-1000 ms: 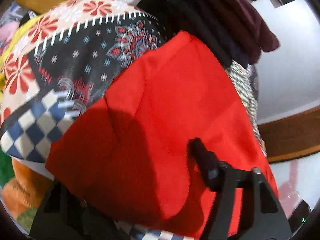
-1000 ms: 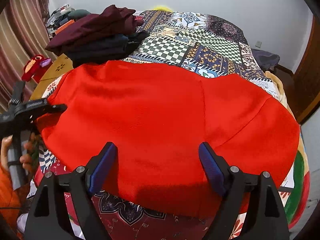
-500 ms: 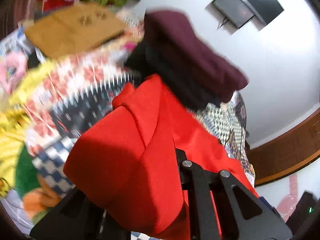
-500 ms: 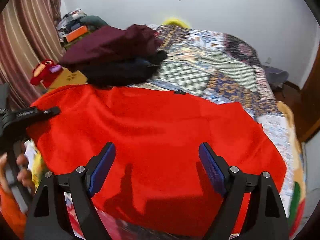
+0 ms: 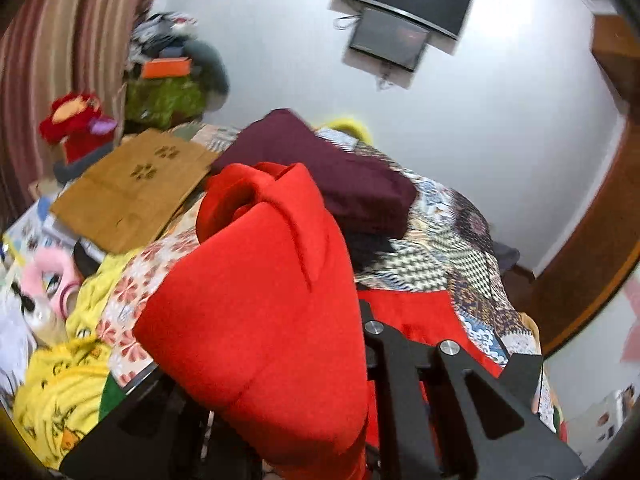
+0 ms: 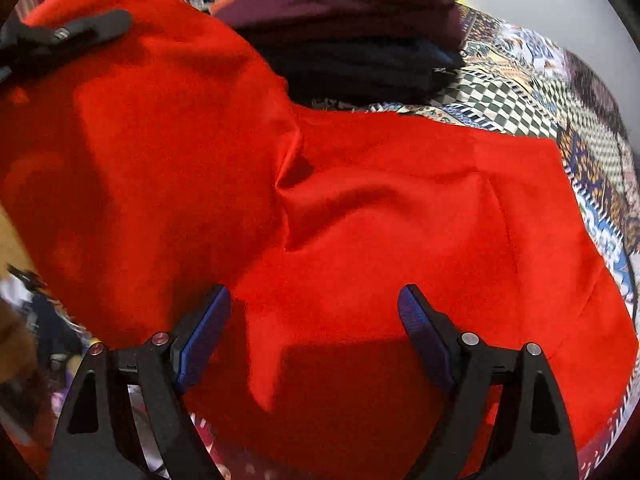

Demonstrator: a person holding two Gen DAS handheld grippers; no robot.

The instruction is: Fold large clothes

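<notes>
A large red garment (image 6: 400,220) lies on the patterned bedspread (image 6: 560,92). Its left part is lifted in a big hanging fold (image 6: 140,140). My left gripper (image 5: 352,344) is shut on the red garment (image 5: 260,300), which drapes over it and hides the fingertips; it also shows at top left of the right wrist view (image 6: 68,36). My right gripper (image 6: 314,320) is open, its blue-padded fingers (image 6: 416,320) hovering just over the garment's near part.
A stack of folded maroon and dark clothes (image 6: 352,28) sits at the far side of the bed, also in the left wrist view (image 5: 320,168). A brown cushion (image 5: 132,188), yellow cloth (image 5: 64,392) and toys lie at left. A wall screen (image 5: 400,12) hangs beyond.
My left gripper has closed on the garment's left edge and lifted it up and over toward the right. The right gripper has moved lower and closer over the cloth, still open.
</notes>
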